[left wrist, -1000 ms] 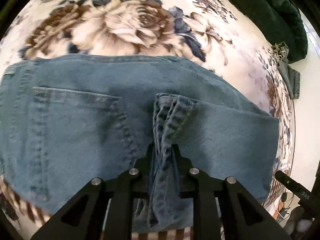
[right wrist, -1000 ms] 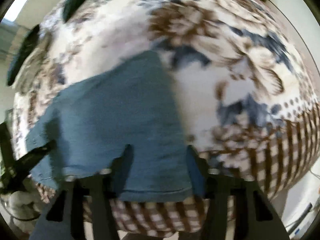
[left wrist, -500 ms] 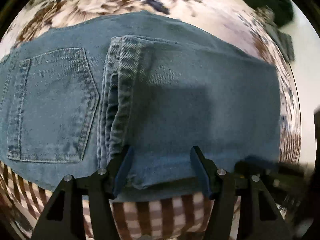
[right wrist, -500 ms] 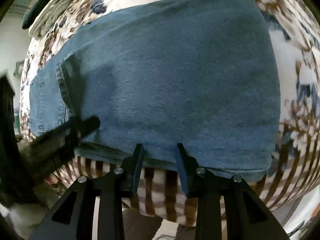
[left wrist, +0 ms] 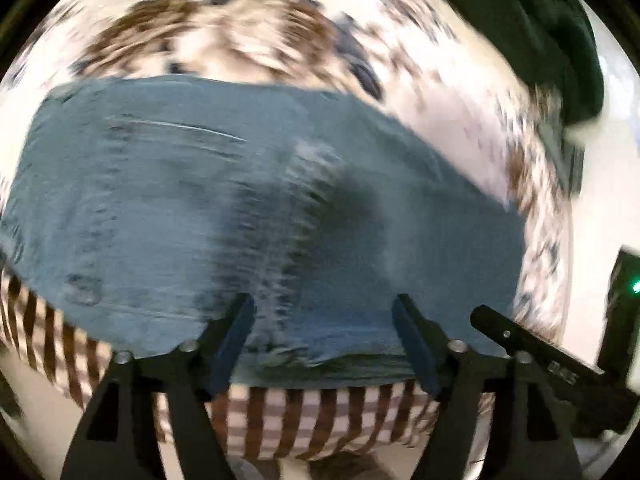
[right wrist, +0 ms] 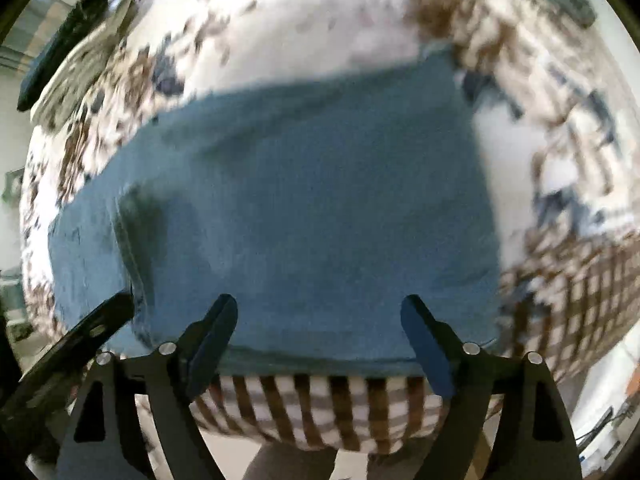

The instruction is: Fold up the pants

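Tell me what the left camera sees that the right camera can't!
Only the left camera shows the dark green cloth at the top right, and a bunched seam running down the jeans. Only the right camera shows a plain smooth side of the jeans. Both show the flowery bedspread with its brown striped edge, and an opening gripper's fingers with nothing gripped.

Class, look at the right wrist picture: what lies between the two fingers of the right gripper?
In the right wrist view, the near edge of the folded jeans lies flat between the opening fingers of the right gripper, unpinched, with the striped cloth just below.
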### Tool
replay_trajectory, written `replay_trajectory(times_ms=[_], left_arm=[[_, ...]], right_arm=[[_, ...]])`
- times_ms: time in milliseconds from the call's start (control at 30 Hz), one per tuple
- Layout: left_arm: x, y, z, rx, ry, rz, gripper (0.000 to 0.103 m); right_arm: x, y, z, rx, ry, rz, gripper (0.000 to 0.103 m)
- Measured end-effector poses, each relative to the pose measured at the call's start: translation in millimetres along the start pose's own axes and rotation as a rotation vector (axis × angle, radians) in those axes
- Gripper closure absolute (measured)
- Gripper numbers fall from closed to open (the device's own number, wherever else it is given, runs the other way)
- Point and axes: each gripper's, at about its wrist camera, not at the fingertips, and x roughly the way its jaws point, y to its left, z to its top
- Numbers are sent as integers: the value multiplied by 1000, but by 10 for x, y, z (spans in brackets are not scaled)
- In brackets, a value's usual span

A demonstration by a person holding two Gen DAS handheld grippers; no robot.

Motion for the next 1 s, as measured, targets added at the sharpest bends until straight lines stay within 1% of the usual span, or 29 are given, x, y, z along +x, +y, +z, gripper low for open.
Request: replay_trajectory(times_ms=[67, 100, 133, 167, 233, 267, 300, 333, 367, 400, 433, 467, 500, 533, 567, 600, 633, 733, 833, 867, 900, 933, 967, 1000], left_arm=[[-213, 353, -3, -123, -31, -37, 27], [-348, 616, -40, -212, -65, -60, 24], [-434, 818, -76, -281, -94, -68, 23], [-502, 1023, -131, -346, -120, -70, 23], [-594, 1545, -267, -521, -193, -93, 23], [-587, 1727, -316, -587, -224, -109, 23], [-536, 1907, -367, -647, -265, -146, 23], [-451, 2084, -405, -691, -296, -145, 23], [-349, 2221, -425, -730, -303, -135, 25], [-259, 2305, -433, -759, -306, -154, 25], [-172, 2405, -438, -788, -309, -169, 30], [-117, 2478, -437, -813, -322, -186, 37], [-92, 2552, -437, -829, -367, -232, 52], [-99, 2599, -422, -835, -396, -233, 63], [-97, 2627, -402, -836, -411, -230, 65], [-87, 2653, -387, -836, -426, -255, 69], [-81, 2632, -381, -826, -437, -249, 72], [-207, 2507, -440, -774, -484, -235, 77], [-341, 2367, -444, -690, -547, -248, 79], [-326, 2343, -419, -685, -555, -265, 79], [-290, 2386, -391, -695, -556, -294, 78], [-224, 2485, -359, -720, -543, -313, 75], [-131, 2564, -321, -751, -512, -321, 71], [10, 2685, -273, -796, -472, -339, 64]], right_arm=[[-64, 127, 65, -5, -11, -13, 17], [-60, 179, 82, -8, -5, -13, 17], [-43, 248, 100, -11, 6, -11, 17], [-9, 321, 115, -13, 26, -3, 17], [100, 457, 112, -2, 79, 40, 17], [188, 541, 107, 13, 106, 63, 17], [230, 569, 100, 26, 123, 70, 17], [279, 596, 77, 37, 135, 71, 17], [323, 620, 58, 44, 147, 72, 17], [383, 671, 43, 45, 153, 63, 17], [421, 709, 39, 39, 157, 43, 17], [466, 752, 28, 28, 157, 23, 17], [497, 793, 26, 13, 158, -1, 17], [526, 834, 27, -2, 159, -27, 17], [546, 866, 24, -18, 160, -52, 17], [557, 889, 25, -28, 160, -67, 16], [562, 904, 22, -35, 158, -83, 16], [601, 956, 9, -48, 162, -120, 16], [645, 1016, -3, -69, 169, -141, 17], [662, 1040, -6, -77, 170, -149, 17], [680, 1062, -10, -83, 174, -151, 17], [690, 1071, -15, -87, 175, -152, 17], [699, 1083, -19, -90, 176, -154, 17], [706, 1101, -19, -90, 176, -152, 16]])
